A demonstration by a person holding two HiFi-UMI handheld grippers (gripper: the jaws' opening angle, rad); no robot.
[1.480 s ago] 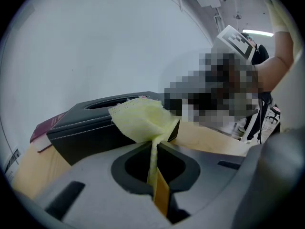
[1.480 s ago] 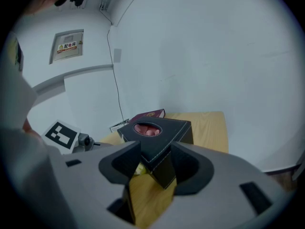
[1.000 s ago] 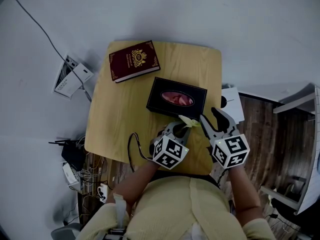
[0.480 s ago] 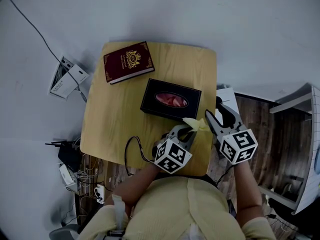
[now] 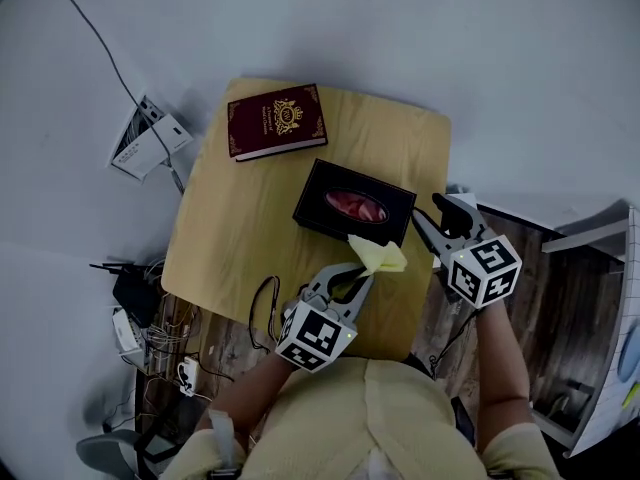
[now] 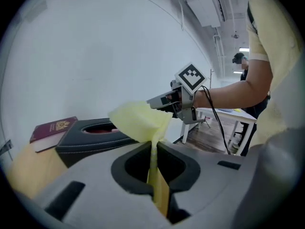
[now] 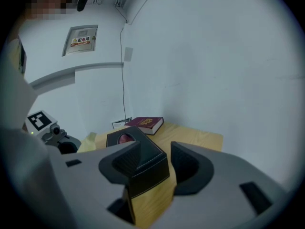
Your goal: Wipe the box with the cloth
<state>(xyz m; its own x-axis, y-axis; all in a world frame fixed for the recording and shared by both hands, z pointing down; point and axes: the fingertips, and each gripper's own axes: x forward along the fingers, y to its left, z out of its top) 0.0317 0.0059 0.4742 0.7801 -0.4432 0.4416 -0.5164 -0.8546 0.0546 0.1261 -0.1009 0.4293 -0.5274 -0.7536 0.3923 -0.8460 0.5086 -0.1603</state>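
The black rectangular box with pale stitched seams lies flat near the middle of the light wooden counter, just in front of a dark red book with a gold emblem. Its top has an oval opening showing pink contents. Judge the box as stiff-walled and probably light, so expect it to slide on the smooth counter under wiping pressure. Steady it by its short right-hand end, clear of the opening. The pale yellow cloth is thin, soft and limp. It is best taken by an edge, so that a loose flap is left for wiping. The left claw is closed tight on one edge of the cloth, and the free part stands bunched beyond its tips, raised just beside the box's near side. The right claw stands wide apart and holds nothing. It is just beside the box's right end, with that corner framed between its jaws, and neither pad visibly presses on it.
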